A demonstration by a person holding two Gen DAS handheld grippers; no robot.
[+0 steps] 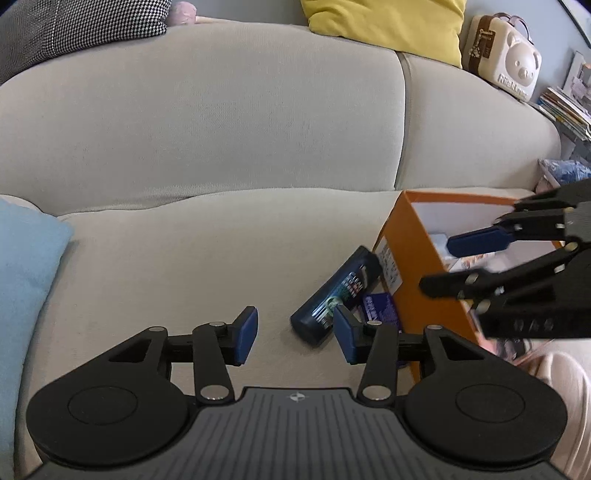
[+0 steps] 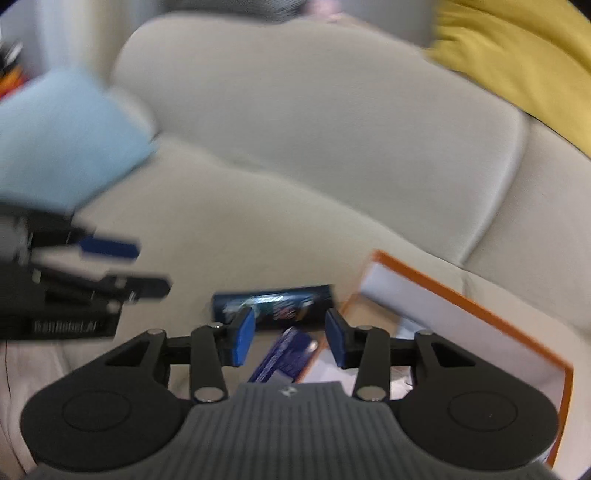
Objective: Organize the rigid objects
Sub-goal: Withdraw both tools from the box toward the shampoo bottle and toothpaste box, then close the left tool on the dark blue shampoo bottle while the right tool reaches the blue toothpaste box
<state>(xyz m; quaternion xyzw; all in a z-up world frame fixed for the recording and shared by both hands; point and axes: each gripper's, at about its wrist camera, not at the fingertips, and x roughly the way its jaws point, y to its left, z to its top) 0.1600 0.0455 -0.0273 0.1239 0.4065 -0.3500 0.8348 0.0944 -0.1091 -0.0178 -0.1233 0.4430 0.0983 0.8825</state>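
both hand-held grippers, left (image 1: pixel 295 334) and right (image 2: pixel 290 338), gape empty; a can (image 1: pixel 334 297) and a packet (image 2: pixel 286 354) just ahead wait outside the box (image 1: pixel 413 258).

Pretty cozy spot: a beige fabric sofa (image 1: pixel 207 122) with a mustard-yellow cushion (image 1: pixel 391 26), a light blue pillow (image 1: pixel 26 273) and a houndstooth black-and-white cushion (image 1: pixel 74 26), all in soft daylight.

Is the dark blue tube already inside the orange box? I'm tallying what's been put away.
No, the dark blue tube lies on the sofa cushion outside the orange box, against its wall.
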